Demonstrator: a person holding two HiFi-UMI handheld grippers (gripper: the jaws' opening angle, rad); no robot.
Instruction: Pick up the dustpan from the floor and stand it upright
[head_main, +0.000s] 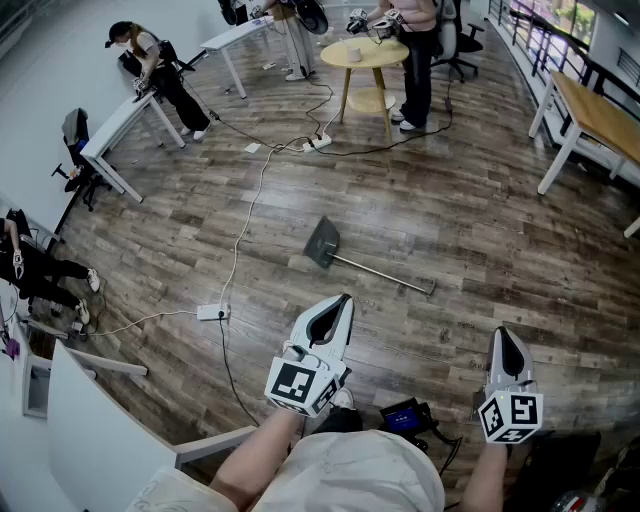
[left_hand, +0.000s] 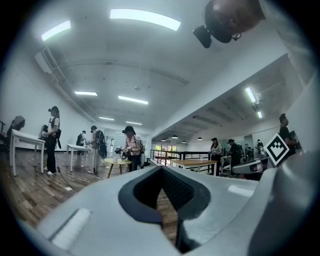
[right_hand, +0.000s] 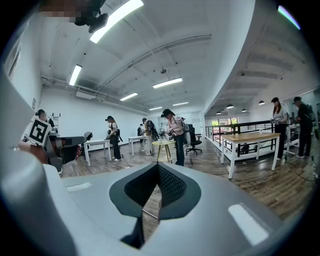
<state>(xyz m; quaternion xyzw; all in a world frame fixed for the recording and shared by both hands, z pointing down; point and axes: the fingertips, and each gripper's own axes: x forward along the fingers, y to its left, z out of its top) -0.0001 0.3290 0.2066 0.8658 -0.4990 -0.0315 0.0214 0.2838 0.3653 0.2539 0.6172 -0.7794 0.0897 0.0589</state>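
1. Head view, looking steeply down: the dustpan (head_main: 322, 243) lies flat on the wooden floor (head_main: 470, 200). Its dark pan is toward my left and its long handle (head_main: 385, 273) runs off to the right. It sits ahead of me, well apart from both tools. My left gripper (head_main: 345, 298) points up toward it, tips pressed together, nothing in them, and its marker cube (head_main: 300, 385) faces the camera. My right gripper (head_main: 503, 331) is off to the right, tips together too, and empty. A white cable (head_main: 245, 210) snakes across the boards near a power strip (head_main: 213, 312) on my left. Far off, a person (head_main: 418, 60) stands by a yellow round table (head_main: 365, 52).

2. Left gripper view: my jaws meet at the tip. Only the hollow between the dark pads is open, and through it I see bare floorboards. The view runs level across the room, where people stand among white tables (left_hand: 25, 139).

3. Right gripper view: here too the jaws are closed at the tip and grip nothing. Through the hollow I see floorboards and a thin pale bar that I cannot identify. A wood-topped table (right_hand: 250, 137) stands to the right.
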